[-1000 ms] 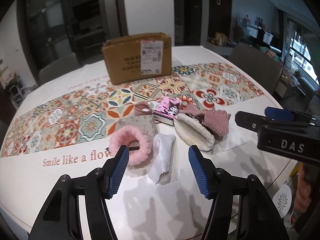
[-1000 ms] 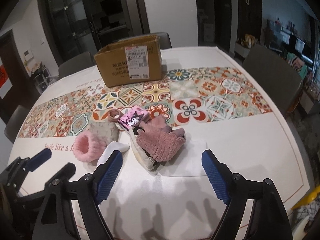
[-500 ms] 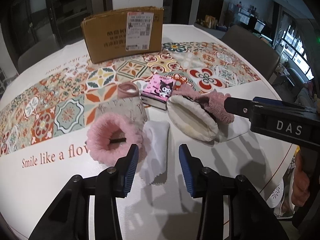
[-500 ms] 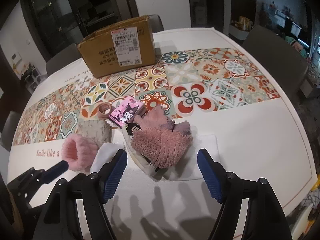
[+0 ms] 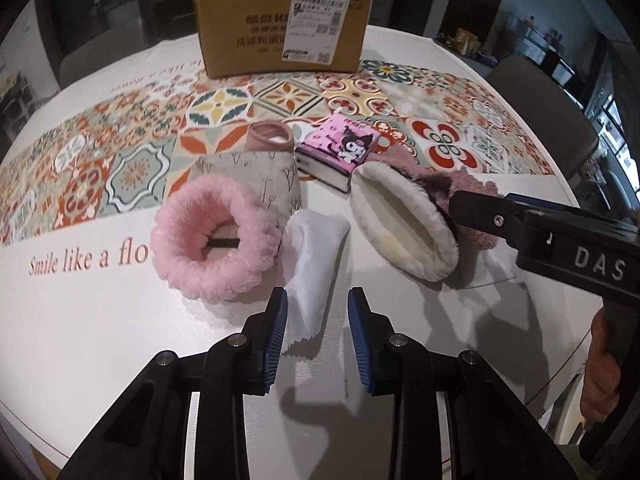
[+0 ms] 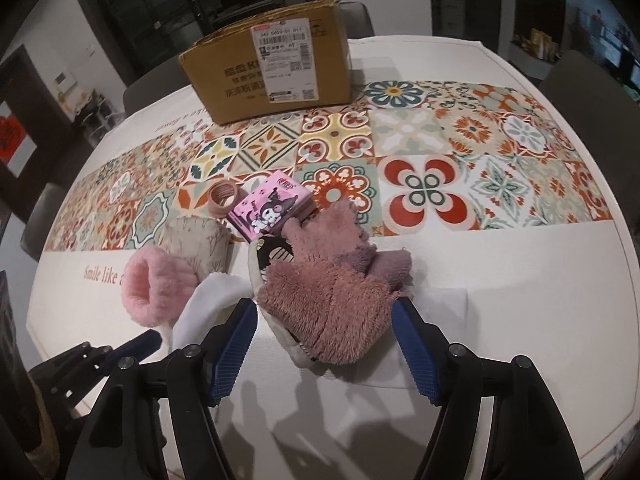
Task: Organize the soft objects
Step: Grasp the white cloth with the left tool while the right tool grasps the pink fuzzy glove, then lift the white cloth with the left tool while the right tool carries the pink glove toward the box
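Left gripper (image 5: 316, 336) part open, holding nothing, straddling near end of white cloth (image 5: 314, 264). Cloth straight ahead at 12 o'clock, long axis running 12 to 6, in line with the fingers; fluffy ring (image 5: 216, 240) touching it at 10 o'clock. Right gripper (image 6: 324, 344) wide open, empty, flanking mauve glove (image 6: 332, 304) atop slipper (image 5: 400, 224) at 12. Box (image 5: 280, 28) far at 12. Against the earlier frames: both grippers closer to the pile, left jaws narrower, right barely changed.
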`<state>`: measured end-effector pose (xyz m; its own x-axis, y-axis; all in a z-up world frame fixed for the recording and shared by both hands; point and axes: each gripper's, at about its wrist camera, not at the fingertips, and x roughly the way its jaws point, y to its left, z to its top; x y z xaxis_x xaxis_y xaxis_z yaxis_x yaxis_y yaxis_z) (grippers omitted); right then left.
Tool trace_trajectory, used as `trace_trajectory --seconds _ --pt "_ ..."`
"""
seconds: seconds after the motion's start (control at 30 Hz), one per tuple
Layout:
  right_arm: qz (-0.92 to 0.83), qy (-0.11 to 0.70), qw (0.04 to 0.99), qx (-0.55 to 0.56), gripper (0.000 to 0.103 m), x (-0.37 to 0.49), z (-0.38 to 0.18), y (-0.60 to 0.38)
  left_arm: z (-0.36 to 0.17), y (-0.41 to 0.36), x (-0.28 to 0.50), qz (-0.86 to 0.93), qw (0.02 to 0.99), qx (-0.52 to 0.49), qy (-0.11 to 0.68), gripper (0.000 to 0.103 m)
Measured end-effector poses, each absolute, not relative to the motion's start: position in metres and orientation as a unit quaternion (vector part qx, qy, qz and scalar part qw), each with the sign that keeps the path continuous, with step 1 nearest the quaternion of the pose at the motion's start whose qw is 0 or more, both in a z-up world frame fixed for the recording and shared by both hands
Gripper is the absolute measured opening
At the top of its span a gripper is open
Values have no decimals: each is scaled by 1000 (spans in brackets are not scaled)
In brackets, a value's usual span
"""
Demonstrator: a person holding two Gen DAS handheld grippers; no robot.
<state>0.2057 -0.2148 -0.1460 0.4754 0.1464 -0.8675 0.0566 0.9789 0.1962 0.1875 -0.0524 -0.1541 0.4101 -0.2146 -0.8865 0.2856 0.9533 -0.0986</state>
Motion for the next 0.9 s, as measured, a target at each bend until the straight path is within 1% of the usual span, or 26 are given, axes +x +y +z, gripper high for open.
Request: trace_trajectory --seconds 0.47,0.57,0.6,0.7,0.73,0.77,0.8,0.87,0.9 --pt "43 526 843 108 71 218 -164 -219 -174 -59 206 -144 833 12 534 31" --pt "46 526 842 113 66 220 -167 -220 -176 -60 210 -145 833 6 534 31" --pt "47 526 842 112 63 221 -167 -220 -177 -60 211 -145 833 6 534 31" --pt "53 526 842 111 54 223 -168 -218 -180 -61 216 -149 833 1 533 23" --pt "53 525 842 110 52 223 -167 -218 -181 -61 217 -150 833 0 532 18" --pt "54 525 843 108 47 224 -167 -217 -182 -62 217 -150 833 0 532 15" --pt "55 525 843 107 42 224 -167 -217 -182 -63 218 -152 833 0 531 14" --pt "57 526 842 105 37 224 -168 -217 -182 -64 218 -156 833 -3 530 8" --pt "57 527 842 105 34 224 -167 -218 -181 -64 218 -159 834 -5 528 7"
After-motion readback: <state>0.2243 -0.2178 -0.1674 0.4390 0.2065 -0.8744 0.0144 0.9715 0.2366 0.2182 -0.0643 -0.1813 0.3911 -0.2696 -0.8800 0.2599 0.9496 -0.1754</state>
